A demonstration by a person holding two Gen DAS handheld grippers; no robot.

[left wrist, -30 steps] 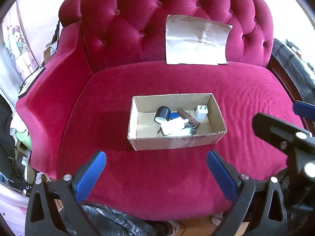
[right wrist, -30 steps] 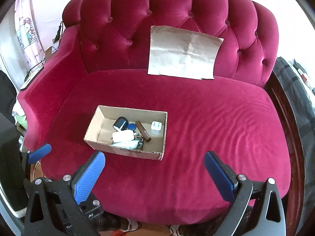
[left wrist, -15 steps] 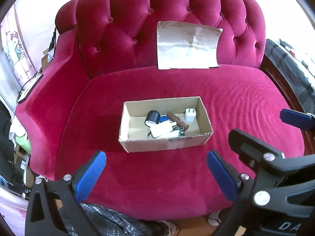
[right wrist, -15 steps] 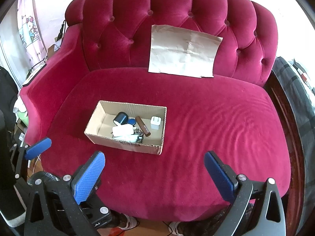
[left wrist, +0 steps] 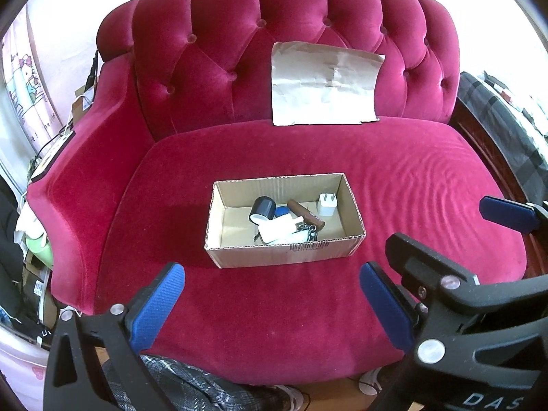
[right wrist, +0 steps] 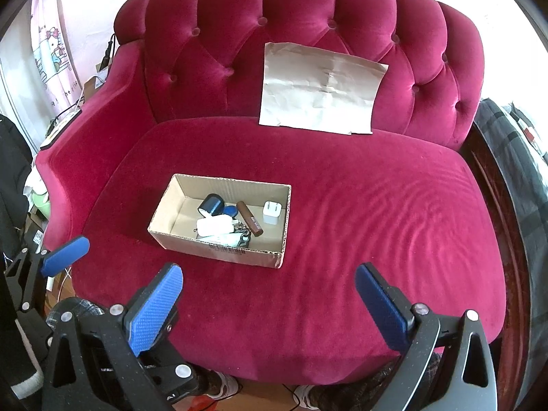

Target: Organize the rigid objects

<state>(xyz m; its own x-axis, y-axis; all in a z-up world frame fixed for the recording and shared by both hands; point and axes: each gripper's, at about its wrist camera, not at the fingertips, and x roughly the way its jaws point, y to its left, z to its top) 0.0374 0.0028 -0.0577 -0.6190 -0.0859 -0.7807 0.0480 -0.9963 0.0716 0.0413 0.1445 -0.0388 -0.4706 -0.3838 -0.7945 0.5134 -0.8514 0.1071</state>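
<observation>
An open cardboard box (left wrist: 284,257) (right wrist: 219,250) sits on the seat of a crimson velvet sofa (left wrist: 411,185) (right wrist: 376,205). Inside it lie a dark blue cylinder (left wrist: 263,208) (right wrist: 211,204), a brown stick (left wrist: 306,213) (right wrist: 249,218), a white plug adapter (left wrist: 327,204) (right wrist: 272,212), a white case (left wrist: 276,227) (right wrist: 213,225) and keys (left wrist: 308,231). My left gripper (left wrist: 272,308) is open and empty, held back in front of the sofa's front edge. My right gripper (right wrist: 269,303) is open and empty, also back from the seat, right of the box.
A creased paper sheet (left wrist: 323,85) (right wrist: 322,89) leans on the sofa back. A dark wooden frame with plaid bedding (right wrist: 520,178) stands at the right. Clutter and a curtain (right wrist: 48,51) are at the left. My legs and shoes show below the seat edge.
Both grippers have pulled back and up from the sofa, so the box looks smaller and farther. The right gripper has come further into the left wrist view. Nothing in the box moved.
</observation>
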